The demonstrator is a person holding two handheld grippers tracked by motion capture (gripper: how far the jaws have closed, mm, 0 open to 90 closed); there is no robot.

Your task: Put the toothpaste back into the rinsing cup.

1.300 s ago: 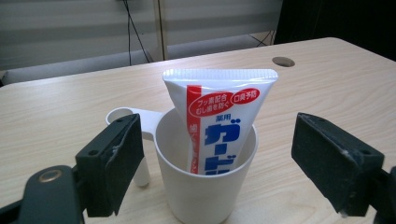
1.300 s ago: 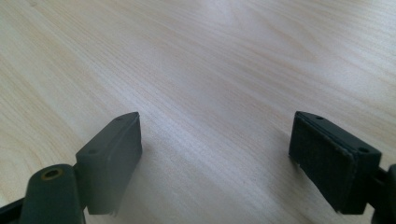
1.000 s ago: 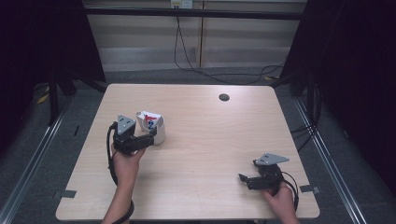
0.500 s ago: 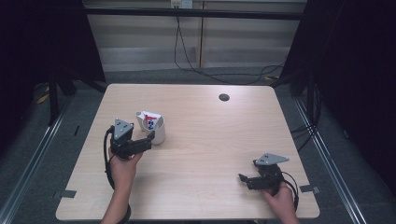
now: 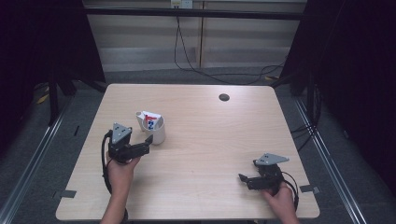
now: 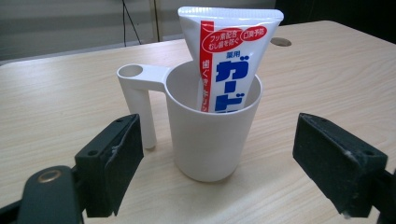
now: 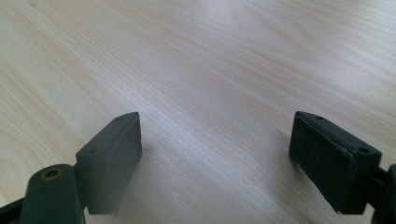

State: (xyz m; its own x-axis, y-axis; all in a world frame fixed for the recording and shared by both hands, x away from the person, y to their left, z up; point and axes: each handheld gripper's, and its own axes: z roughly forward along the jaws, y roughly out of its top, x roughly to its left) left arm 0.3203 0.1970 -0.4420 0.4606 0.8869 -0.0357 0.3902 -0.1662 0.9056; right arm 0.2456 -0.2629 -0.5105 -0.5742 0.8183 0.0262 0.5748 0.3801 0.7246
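Observation:
A white plastic cup [image 5: 156, 131] [image 6: 212, 135] with a side handle [image 6: 138, 100] stands upright on the left half of the wooden table [image 5: 219, 140]. A white toothpaste tube [image 5: 150, 121] [image 6: 229, 56] with red and blue print leans inside it. My left gripper [image 5: 145, 142] [image 6: 217, 168] is open just in front of the cup, its jaws spread wider than the cup and apart from it. My right gripper [image 5: 243, 178] [image 7: 217, 163] is open near the front right edge, low over bare wood with nothing between its jaws.
A dark round hole [image 5: 224, 97] [image 6: 280, 41] sits in the table near its far edge. Cables [image 5: 187, 51] hang along the back wall behind the table. Metal rails [image 5: 28, 163] run along the floor on both sides.
My left gripper has drawn back toward the person, away from the cup and slightly left. The cup, the tube and the right gripper have stayed put.

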